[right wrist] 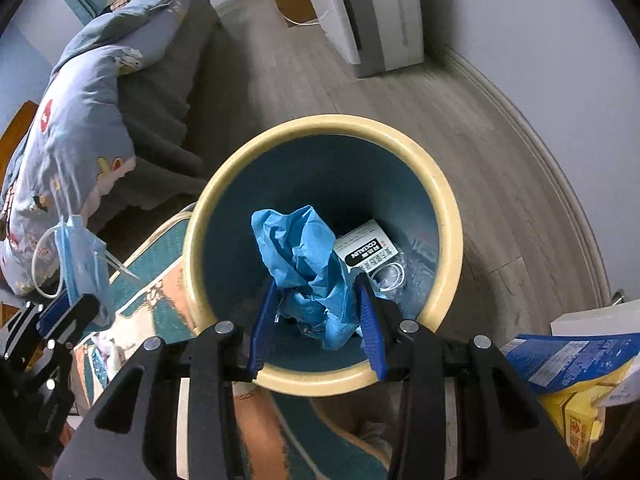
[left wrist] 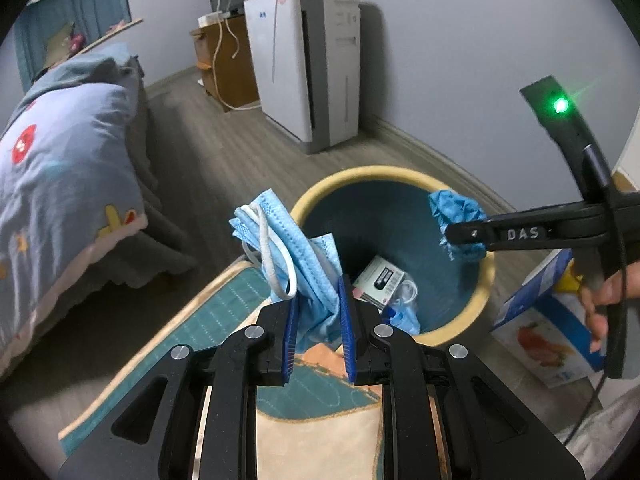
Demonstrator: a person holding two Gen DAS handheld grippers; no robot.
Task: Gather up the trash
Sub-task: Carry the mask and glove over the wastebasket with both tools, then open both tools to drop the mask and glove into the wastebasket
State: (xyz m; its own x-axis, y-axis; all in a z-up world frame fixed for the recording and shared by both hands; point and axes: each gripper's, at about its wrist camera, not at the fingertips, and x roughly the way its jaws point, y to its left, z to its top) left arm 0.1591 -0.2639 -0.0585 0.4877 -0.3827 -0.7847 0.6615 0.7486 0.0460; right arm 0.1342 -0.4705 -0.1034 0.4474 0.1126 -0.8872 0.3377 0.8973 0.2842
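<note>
A round bin (left wrist: 486,280) with a cream rim and dark teal inside stands on the floor; it also shows in the right wrist view (right wrist: 448,216). My left gripper (left wrist: 318,300) is shut on a blue face mask (left wrist: 280,240) with white ear loops, held left of the bin's rim. My right gripper (right wrist: 316,292) is shut on a crumpled blue glove (right wrist: 304,256) held over the bin's mouth. The right gripper (left wrist: 466,236) also shows in the left wrist view. A white packet (right wrist: 362,250) and clear plastic lie at the bin's bottom.
A patterned teal and orange rug (left wrist: 224,320) lies under the grippers. A bed with a blue quilt (left wrist: 60,184) is at left. A white appliance (left wrist: 308,68) stands by the wall. A blue and yellow box (left wrist: 552,320) sits right of the bin.
</note>
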